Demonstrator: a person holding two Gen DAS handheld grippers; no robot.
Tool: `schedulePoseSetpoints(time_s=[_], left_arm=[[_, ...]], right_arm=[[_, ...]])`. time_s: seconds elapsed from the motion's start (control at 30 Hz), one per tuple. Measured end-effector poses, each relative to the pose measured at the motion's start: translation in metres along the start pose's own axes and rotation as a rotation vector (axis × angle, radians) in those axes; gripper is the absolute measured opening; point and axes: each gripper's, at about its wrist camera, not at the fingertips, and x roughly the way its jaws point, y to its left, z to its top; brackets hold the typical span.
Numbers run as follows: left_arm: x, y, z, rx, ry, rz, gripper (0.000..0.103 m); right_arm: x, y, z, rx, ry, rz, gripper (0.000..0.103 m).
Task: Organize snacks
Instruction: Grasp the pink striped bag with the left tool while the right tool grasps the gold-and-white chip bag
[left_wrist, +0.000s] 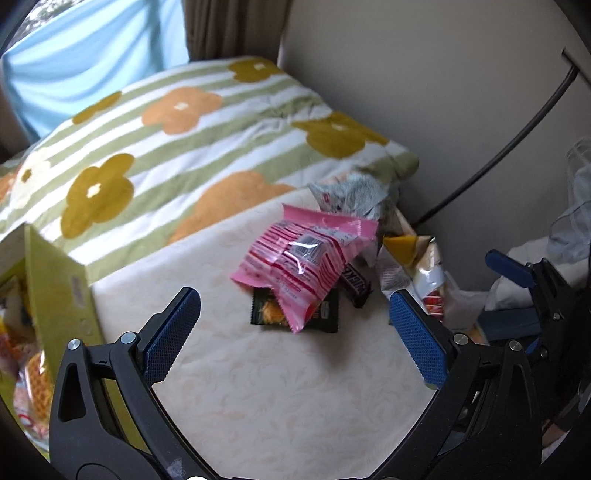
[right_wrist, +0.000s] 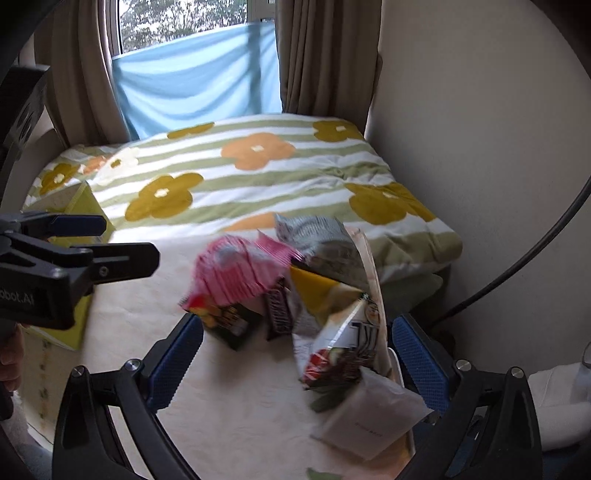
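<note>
Snacks sit in a loose pile on the cream cloth, toward its far right corner, just short of the flowered blanket that covers the far end. We see a pink striped packet on top, overlapping a dark green packet and a brown chocolate bar; a grey packet lies behind them near the blanket edge, with a yellow-tipped wrapper beside it toward the wall. In the right wrist view the pink packet is motion-blurred, and a white-and-red bag plus a flat white pouch lie nearest us at the cloth's right edge. Our left gripper hangs over the cloth just short of the pile, jaws spread wide, nothing between the blue pads. Our right gripper is also spread wide and empty-handed; the white-and-red bag sits between its fingers in view, but we can't tell if either pad touches it. A yellow-green box stands at the cloth's left edge, well apart from the pile, with wrapped snacks already inside. A black cable runs down the wall on the right. Blue fabric hangs between brown curtains behind the blanket.
</note>
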Motion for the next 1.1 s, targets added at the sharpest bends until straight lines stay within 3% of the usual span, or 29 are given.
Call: schedulePoseSetpoints(time_s=[0.3,0.53,0.77,1.1], left_arm=[[0.086,-0.016,0.021,0.121,0.146,0.016,0.102],[0.124,-0.014,0.027,0.161,0.217,0.013,0.101],[0.132,-0.01,0.03,0.204,0.21,0.017,0.095],[0.126,-0.012,0.027,0.258,0.194,0.044,0.076]], right_arm=[[0.05,-0.014,-0.02,-0.003,0.075,-0.043,0.102],[0.069,-0.018,-0.023,0.019,0.107,-0.059,0.102],[0.082,-0.019,-0.022,0.038,0.132,-0.082,0.102],[0.099,-0.019,-0.012,0.069,0.155,-0.092,0.102]])
